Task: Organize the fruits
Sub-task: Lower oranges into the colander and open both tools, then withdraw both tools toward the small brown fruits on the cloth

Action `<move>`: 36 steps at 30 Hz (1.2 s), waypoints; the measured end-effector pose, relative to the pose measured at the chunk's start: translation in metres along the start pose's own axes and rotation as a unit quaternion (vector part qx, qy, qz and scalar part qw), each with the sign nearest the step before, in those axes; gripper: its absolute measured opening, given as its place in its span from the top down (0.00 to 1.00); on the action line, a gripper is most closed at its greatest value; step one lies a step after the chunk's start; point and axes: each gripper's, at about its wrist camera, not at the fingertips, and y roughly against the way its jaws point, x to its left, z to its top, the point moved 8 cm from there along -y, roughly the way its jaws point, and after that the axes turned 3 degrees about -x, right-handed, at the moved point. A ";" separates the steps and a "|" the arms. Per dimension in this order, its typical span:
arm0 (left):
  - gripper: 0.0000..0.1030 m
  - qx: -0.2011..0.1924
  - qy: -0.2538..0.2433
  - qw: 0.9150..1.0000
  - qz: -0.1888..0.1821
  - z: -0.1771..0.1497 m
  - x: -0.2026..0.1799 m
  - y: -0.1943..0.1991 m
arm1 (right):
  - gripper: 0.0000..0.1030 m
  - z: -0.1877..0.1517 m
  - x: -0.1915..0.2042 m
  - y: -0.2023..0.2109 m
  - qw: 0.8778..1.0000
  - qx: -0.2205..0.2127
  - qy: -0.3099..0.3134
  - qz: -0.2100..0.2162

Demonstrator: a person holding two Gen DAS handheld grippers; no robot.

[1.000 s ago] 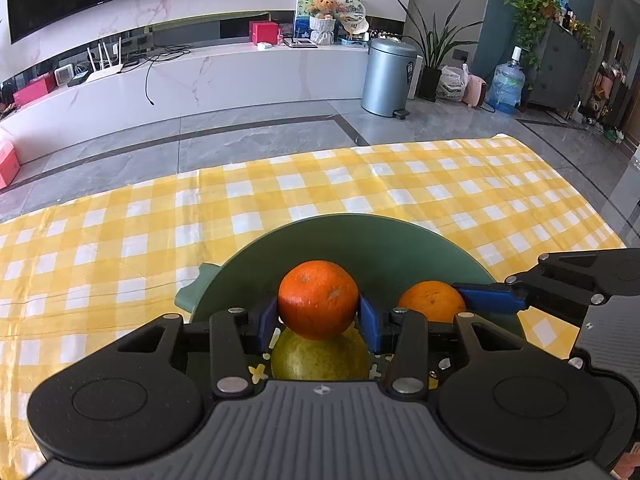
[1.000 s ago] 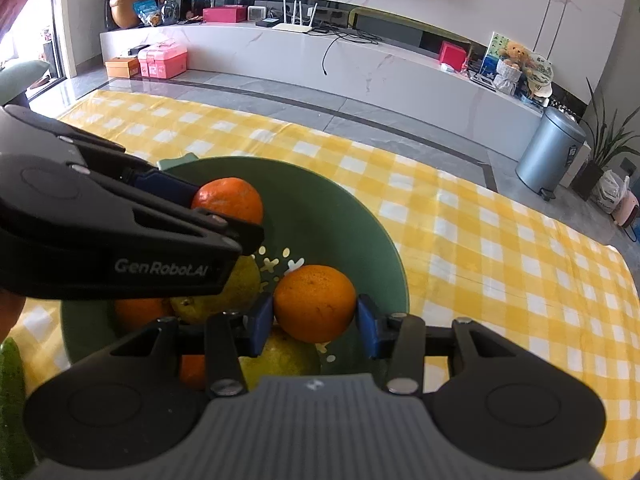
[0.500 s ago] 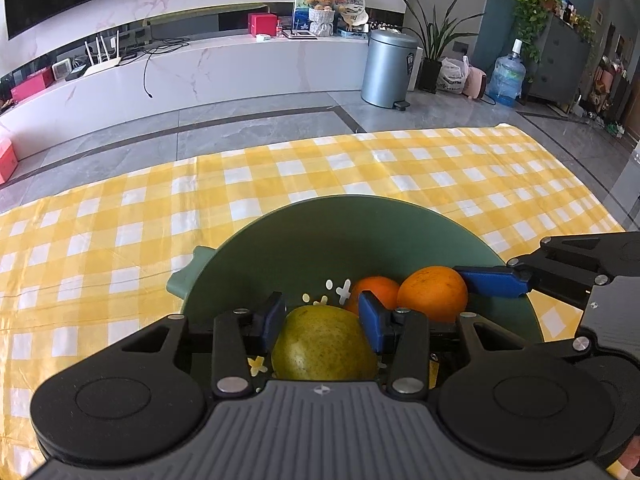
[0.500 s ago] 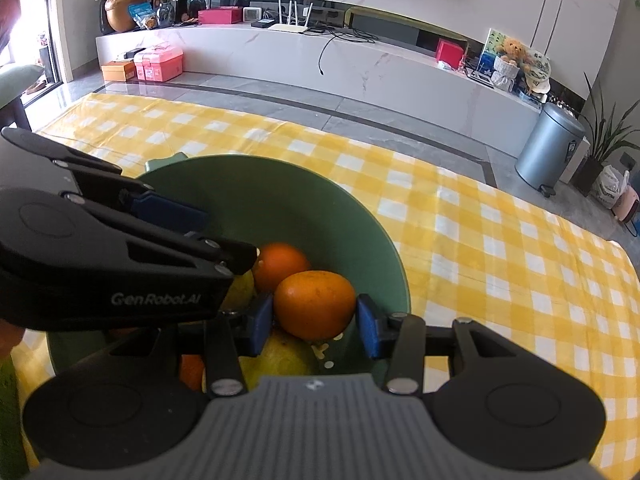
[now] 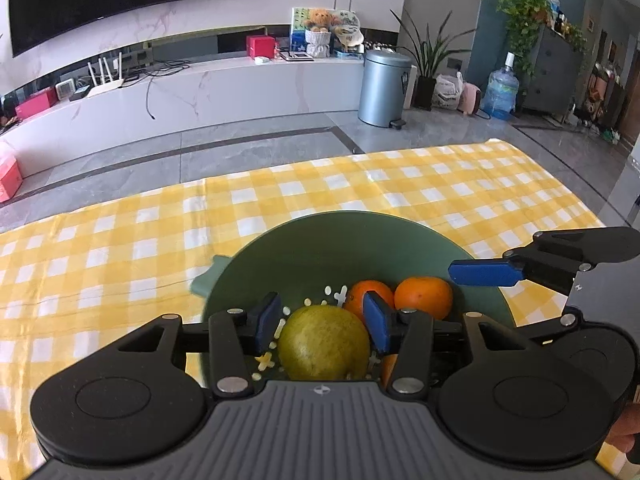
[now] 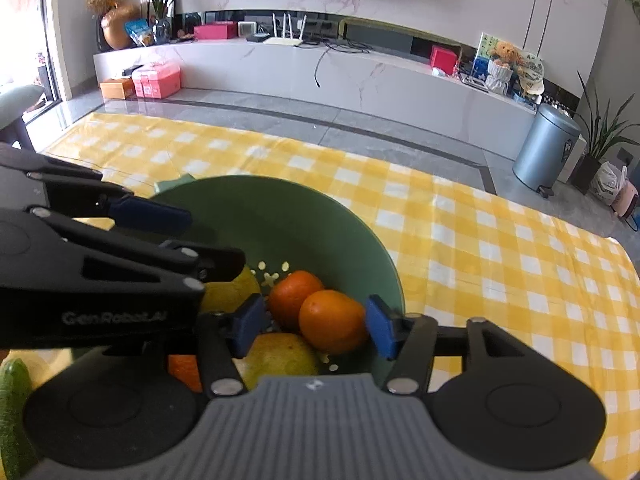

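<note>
A green bowl sits on the yellow checked cloth. It holds a yellow-green fruit and two oranges. My left gripper hovers over the bowl, jaws opening, with the yellow-green fruit lying below between the pads, untouched. My right gripper is beside it, jaws opening. The nearer orange lies between its pads, resting on the other fruit and no longer pressed. The second orange lies behind it. The right gripper's blue pad reaches in over the bowl's right rim.
The checked tablecloth spreads to the left, right and far side of the bowl. A green cucumber lies at the near left. Another orange shows low in the bowl. Beyond the table's far edge are the floor and a grey bin.
The left gripper let go of its orange, which dropped into the bowl, and its jaws widened. The right gripper's jaws opened off its orange, which settled lower among the fruit.
</note>
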 end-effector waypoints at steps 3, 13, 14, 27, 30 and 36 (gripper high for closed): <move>0.45 -0.013 0.005 1.000 -0.003 0.001 0.002 0.015 | 0.47 -0.001 0.004 0.010 1.000 -0.011 0.000 0.004; 0.45 -0.007 -0.002 1.000 0.011 -0.006 0.000 0.052 | 0.41 -0.007 0.006 0.044 0.999 -0.037 -0.027 0.002; 0.45 -0.008 -0.005 1.000 0.014 -0.006 -0.001 0.055 | 0.41 -0.008 0.007 0.048 0.999 -0.037 -0.029 0.004; 0.45 0.005 0.007 1.000 0.010 -0.042 0.000 0.090 | 0.27 -0.036 0.028 0.085 0.996 -0.031 -0.064 0.048; 0.45 -0.015 0.015 1.000 0.013 -0.048 -0.001 0.097 | 0.20 -0.053 0.030 0.094 0.997 -0.028 -0.073 0.026; 0.45 0.012 -0.012 1.000 0.012 -0.065 -0.006 0.101 | 0.22 -0.080 0.036 0.098 0.997 0.002 -0.076 0.021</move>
